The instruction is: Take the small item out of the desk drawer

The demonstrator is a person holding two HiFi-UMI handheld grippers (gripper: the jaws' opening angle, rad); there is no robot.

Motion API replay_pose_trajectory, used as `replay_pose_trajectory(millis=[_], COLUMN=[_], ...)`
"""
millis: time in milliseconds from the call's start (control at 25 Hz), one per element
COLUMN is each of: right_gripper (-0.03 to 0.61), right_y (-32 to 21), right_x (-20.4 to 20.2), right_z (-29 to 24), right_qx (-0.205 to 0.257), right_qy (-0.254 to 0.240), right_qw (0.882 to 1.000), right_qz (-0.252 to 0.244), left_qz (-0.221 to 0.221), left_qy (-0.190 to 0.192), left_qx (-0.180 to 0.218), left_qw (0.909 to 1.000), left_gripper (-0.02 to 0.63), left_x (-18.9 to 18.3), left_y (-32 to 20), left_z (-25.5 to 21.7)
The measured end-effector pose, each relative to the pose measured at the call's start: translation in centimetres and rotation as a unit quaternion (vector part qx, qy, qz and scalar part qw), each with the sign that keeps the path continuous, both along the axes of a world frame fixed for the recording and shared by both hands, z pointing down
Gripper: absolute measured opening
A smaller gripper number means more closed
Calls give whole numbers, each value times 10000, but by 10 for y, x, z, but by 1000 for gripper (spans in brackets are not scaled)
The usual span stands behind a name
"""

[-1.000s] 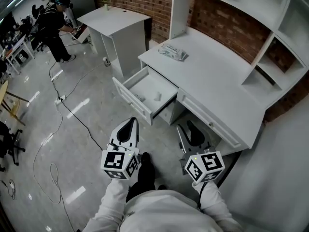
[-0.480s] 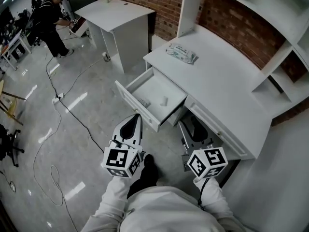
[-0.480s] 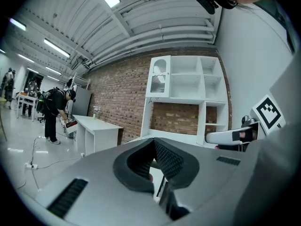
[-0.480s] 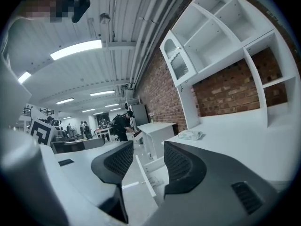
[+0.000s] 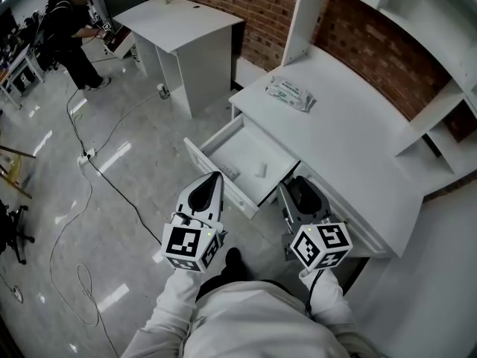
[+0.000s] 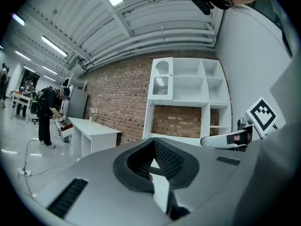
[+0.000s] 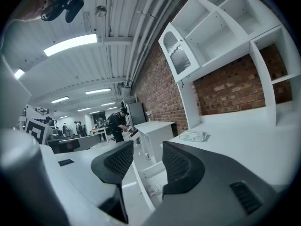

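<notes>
The white desk's drawer [image 5: 240,149] stands pulled out. A small white item [image 5: 261,170] stands upright on its floor near the right side. A flat printed packet [image 5: 229,172] lies by the drawer's front panel and also shows in the right gripper view [image 7: 153,188]. My left gripper [image 5: 215,177] hovers just in front of the drawer front, its jaws shut with nothing in them [image 6: 153,147]. My right gripper [image 5: 295,190] is held at the drawer's right corner under the desk edge. It is open and empty [image 7: 148,161].
A pack of wipes [image 5: 289,93] lies on the desk top [image 5: 350,140], under a shelf unit [image 5: 440,66] against the brick wall. A second white desk [image 5: 182,28] stands at the back left with a person [image 5: 71,32] beside it. Cables [image 5: 89,155] trail over the floor.
The view has closed in on the desk, and both grippers have come nearer the open drawer. The right gripper's jaws stand wider apart than before.
</notes>
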State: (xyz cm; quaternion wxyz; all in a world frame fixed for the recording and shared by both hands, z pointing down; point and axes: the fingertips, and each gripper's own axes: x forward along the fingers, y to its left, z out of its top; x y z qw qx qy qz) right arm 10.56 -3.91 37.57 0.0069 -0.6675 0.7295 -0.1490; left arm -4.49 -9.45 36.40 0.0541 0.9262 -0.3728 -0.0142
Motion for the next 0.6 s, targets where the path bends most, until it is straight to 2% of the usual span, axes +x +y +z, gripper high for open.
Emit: replay_pose_trajectory(millis=[600], right_gripper=[215], right_y=[-53], right_x=[4], right_z=[15], right_qx=[-264], right_qy=[-34], right_qw=[9996], right_qz=[34], left_qz=[-48], left_qy=[-212], left_qx=[-139], left_qw=[9997], left_gripper=[17], left_x=[-1], left_y=[-47], left_z=[16])
